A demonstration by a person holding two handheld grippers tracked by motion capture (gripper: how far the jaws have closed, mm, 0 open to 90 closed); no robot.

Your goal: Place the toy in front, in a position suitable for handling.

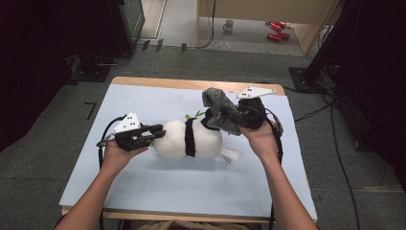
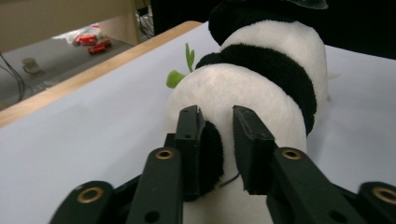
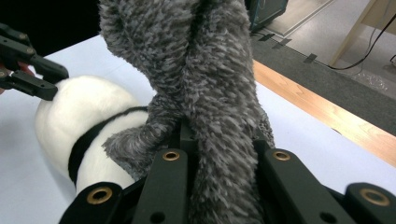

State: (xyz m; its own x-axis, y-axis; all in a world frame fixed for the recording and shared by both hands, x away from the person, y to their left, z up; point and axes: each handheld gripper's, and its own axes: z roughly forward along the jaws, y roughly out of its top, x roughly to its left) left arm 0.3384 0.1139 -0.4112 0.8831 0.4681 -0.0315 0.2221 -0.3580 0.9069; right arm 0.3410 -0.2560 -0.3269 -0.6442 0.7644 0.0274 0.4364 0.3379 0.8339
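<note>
Left tool (image 2: 218, 140): clamped on the plush panda's (image 2: 261, 88) black tail.
Right tool (image 3: 219, 154): clamped on grey scarf (image 3: 201, 70), lifted above panda.
Remaining: scarf apparently not yet wrapped on.

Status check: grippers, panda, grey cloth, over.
Left gripper pinching the plush panda's rump. Right gripper shut on the grey fuzzy cloth, lifted over its head end. Nothing in the way.

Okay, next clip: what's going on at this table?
A person works a handheld gripper in each hand over a plush panda lying on its side on a light blue mat. The left gripper has a small black plush part at the panda's rounded white end between its jaws. The right gripper is shut on a fuzzy grey cloth, holding it bunched up above the panda's other end.
</note>
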